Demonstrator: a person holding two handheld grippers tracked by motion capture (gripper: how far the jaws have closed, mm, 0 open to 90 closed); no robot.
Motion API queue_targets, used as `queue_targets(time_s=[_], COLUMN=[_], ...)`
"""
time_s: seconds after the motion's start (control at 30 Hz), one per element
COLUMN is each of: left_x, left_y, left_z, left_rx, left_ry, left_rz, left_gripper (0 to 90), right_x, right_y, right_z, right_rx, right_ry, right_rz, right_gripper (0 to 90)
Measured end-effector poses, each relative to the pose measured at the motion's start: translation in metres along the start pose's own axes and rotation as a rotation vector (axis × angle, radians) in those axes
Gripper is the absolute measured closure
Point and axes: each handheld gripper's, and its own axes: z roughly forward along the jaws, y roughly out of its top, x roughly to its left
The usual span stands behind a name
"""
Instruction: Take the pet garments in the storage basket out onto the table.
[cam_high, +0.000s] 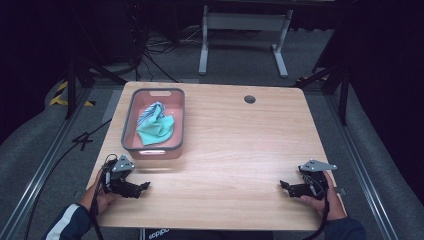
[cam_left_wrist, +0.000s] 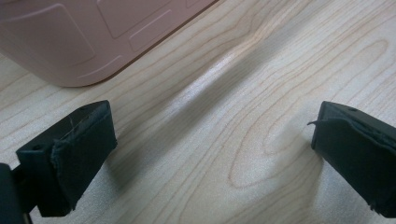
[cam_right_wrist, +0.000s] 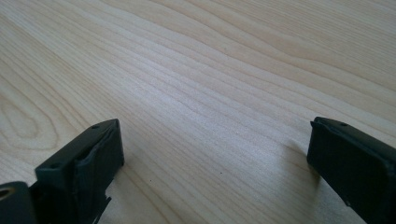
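The bin (cam_high: 129, 120) sits on the far left part of your table (cam_high: 235, 145), a pink tub with a grey rim and a handle slot at each short end, and it lies nearest your left gripper (cam_high: 141, 187). Inside it a teal cloth (cam_high: 157, 131) lies bunched toward the near half, with a blue-and-white striped cloth (cam_high: 148, 112) crumpled against its far side, the two touching. Your left gripper rests low over the table's near left corner, just in front of the bin's near wall and apart from it; in the left gripper view the bin's (cam_left_wrist: 84, 37) pink wall fills the upper left, and bare wood lies between the jaws. Those jaws stand wide apart, released, with nothing between them. Your right gripper (cam_high: 285, 186) is well away at the near right of the table, pointing inward toward the left one; in the right gripper view its jaws are likewise spread wide over bare wood grain, grasping nothing. Both of your hands hold the grippers from the near edge, cables trailing back toward you. A small dark grommet hole (cam_high: 250, 99) sits in the table near its far edge, right of the bin.
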Motion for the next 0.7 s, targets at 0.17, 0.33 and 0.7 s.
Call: queue_targets(time_s=[0.17,0.33,0.7], left_x=[0.0,0.0,0.001], left_y=[0.0,0.0,0.004], left_z=[0.0,-0.001,-0.013], left_rx=[0.0,0.002,0.065], left_ry=[-0.003,-0.001,-0.029], left_rz=[0.004,0.007,0.054], left_gripper=[0.2,0.2,16.5], right_x=[0.0,0.0,0.0], right_y=[0.0,0.0,0.0], right_z=[0.0,0.0,0.0], right_rx=[-0.001,-0.001,-0.001], right_ry=[-0.001,-0.001,-0.001], right_rz=[0.001,0.001,0.001], right_gripper=[4.0,4.0,4.0])
